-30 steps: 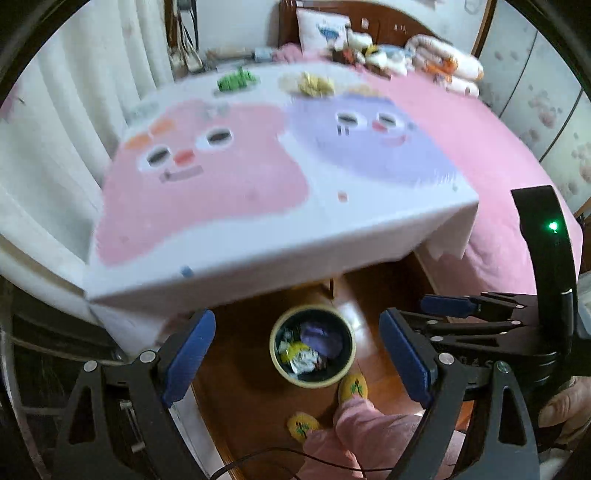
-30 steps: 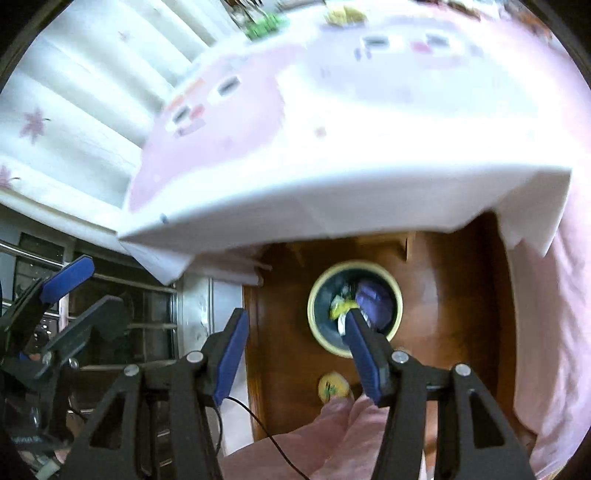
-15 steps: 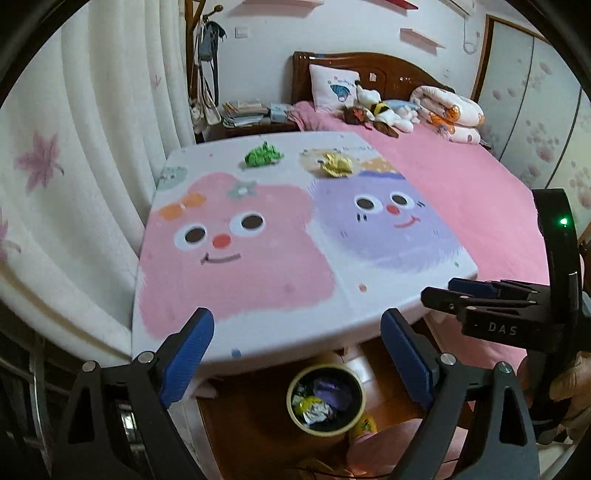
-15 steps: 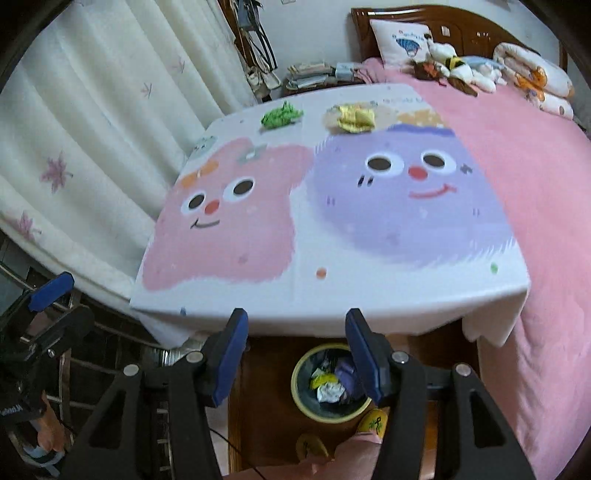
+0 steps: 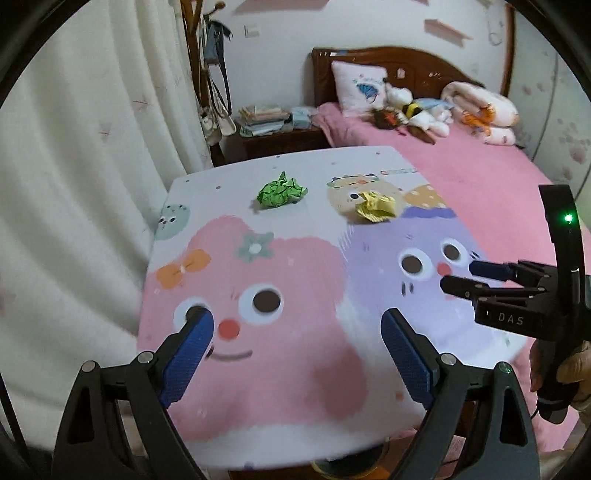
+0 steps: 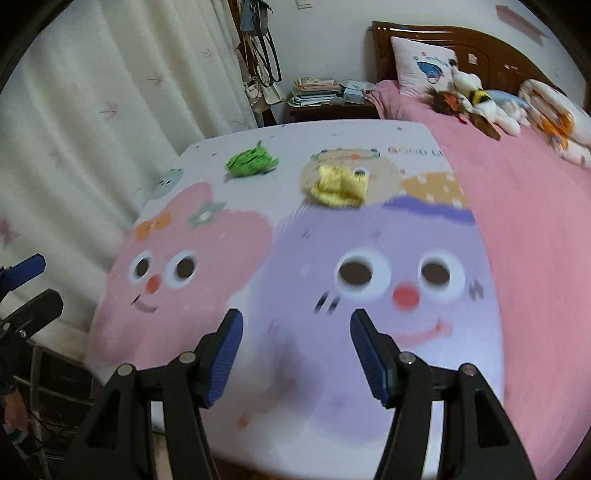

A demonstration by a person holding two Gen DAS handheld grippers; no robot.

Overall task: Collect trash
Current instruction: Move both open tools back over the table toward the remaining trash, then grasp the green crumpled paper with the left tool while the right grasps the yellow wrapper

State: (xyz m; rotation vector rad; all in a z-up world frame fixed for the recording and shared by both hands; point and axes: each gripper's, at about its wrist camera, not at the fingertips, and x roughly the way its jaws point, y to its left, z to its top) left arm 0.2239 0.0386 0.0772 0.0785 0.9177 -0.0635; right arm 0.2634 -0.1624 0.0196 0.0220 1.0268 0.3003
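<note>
Where cartoon tablecloth (image 5: 280, 369) abuts pink bed (image 5: 480, 173) | left tool (image 5: 297, 350) spread | right tool (image 6: 295, 350) opening, empty

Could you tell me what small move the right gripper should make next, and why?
Probably reach forward to the yellow paper ball. The right gripper is empty, its jaws opening, and that ball lies ahead on the table, nearer than the green paper ball.

White curtains (image 5: 92, 155) hang on the left. A dark wooden headboard (image 5: 413, 70) stands against the white wall (image 5: 280, 26), above a pink bedspread (image 6: 524, 192). Bags (image 6: 264, 79) hang beside a nightstand (image 5: 284, 142) stacked with books.
</note>
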